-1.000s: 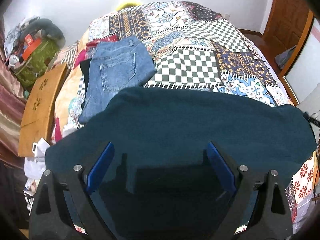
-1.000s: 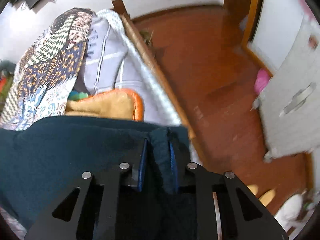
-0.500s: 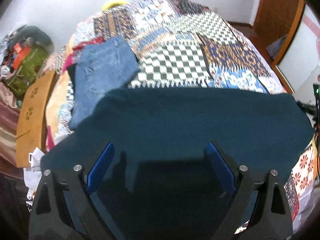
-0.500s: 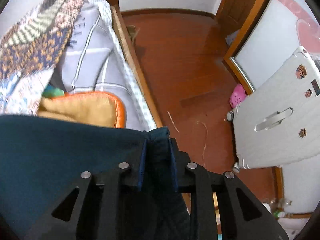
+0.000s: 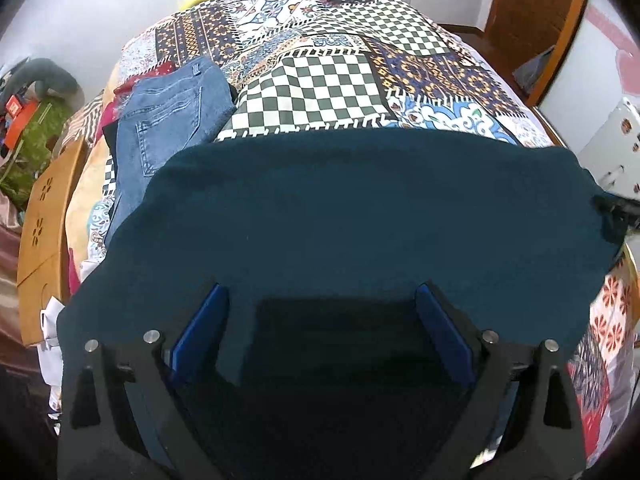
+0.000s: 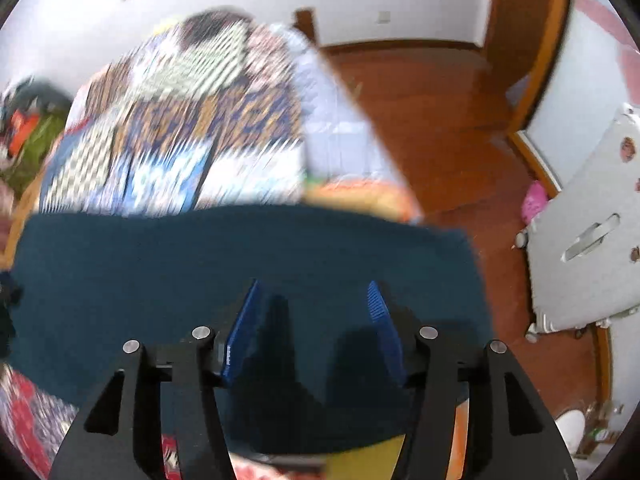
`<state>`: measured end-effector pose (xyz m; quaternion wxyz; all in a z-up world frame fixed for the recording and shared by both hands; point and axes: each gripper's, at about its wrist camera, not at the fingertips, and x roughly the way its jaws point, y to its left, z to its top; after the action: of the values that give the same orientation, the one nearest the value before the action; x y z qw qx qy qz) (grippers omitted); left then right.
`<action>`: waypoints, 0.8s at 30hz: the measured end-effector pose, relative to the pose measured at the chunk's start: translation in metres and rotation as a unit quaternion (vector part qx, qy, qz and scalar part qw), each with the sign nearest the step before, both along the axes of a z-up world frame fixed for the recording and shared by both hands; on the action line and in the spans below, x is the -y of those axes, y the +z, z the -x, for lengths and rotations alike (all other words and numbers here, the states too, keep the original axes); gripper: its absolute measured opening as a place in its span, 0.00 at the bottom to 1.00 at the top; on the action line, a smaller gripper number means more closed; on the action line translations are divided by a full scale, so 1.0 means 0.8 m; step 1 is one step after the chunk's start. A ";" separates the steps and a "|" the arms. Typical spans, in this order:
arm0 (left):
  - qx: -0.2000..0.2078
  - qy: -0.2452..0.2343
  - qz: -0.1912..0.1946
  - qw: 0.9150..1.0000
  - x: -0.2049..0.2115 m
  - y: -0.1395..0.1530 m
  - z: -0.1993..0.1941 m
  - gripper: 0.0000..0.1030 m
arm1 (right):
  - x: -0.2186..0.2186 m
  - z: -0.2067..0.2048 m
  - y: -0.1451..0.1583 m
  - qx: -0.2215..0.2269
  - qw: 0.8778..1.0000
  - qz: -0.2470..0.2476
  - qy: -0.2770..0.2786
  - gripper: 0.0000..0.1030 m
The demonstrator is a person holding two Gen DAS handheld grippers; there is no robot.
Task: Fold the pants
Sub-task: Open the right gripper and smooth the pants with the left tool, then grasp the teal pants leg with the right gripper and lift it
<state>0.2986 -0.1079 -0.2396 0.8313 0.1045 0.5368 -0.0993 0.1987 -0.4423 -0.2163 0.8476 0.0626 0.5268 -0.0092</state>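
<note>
Dark teal pants (image 5: 360, 208) lie folded flat across the near part of the patchwork bed (image 5: 328, 68). My left gripper (image 5: 320, 292) is open, hovering above the near edge of the pants with nothing between the blue pads. In the blurred right wrist view, my right gripper (image 6: 314, 288) is open above the right end of the pants (image 6: 200, 256) and holds nothing.
Folded blue jeans (image 5: 168, 108) lie on the bed's left side over other clothes. A wooden board (image 5: 44, 220) and a pile of bags (image 5: 28, 128) stand left of the bed. Wooden floor (image 6: 440, 112), a white suitcase (image 6: 592, 232) and a door lie to the right.
My right gripper has opened and let go of the pants' edge, and its view has swung left toward the bed. My left gripper stays open above the pants.
</note>
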 end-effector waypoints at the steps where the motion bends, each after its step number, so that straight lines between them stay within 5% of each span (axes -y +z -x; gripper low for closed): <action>1: 0.002 -0.002 0.002 1.000 -0.002 0.001 0.005 0.94 | -0.009 0.009 -0.003 0.007 1.000 0.017 0.001 0.53; 8: 0.006 -0.015 0.008 1.000 -0.021 0.009 0.040 0.99 | -0.021 0.070 0.002 0.030 0.999 0.044 0.009 0.61; 16: 0.031 -0.025 -0.004 0.999 -0.029 0.032 0.071 0.98 | 0.007 0.105 0.010 0.012 0.998 -0.021 -0.049 0.61; 24: 0.067 -0.025 -0.001 0.997 -0.010 0.064 0.030 0.98 | 0.068 0.125 0.037 0.067 0.982 -0.100 -0.146 0.61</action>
<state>0.2748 -0.0997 -0.1883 0.8624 0.1249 0.4775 -0.1121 0.0989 -0.4965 -0.1866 0.8599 0.2237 0.4525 -0.0759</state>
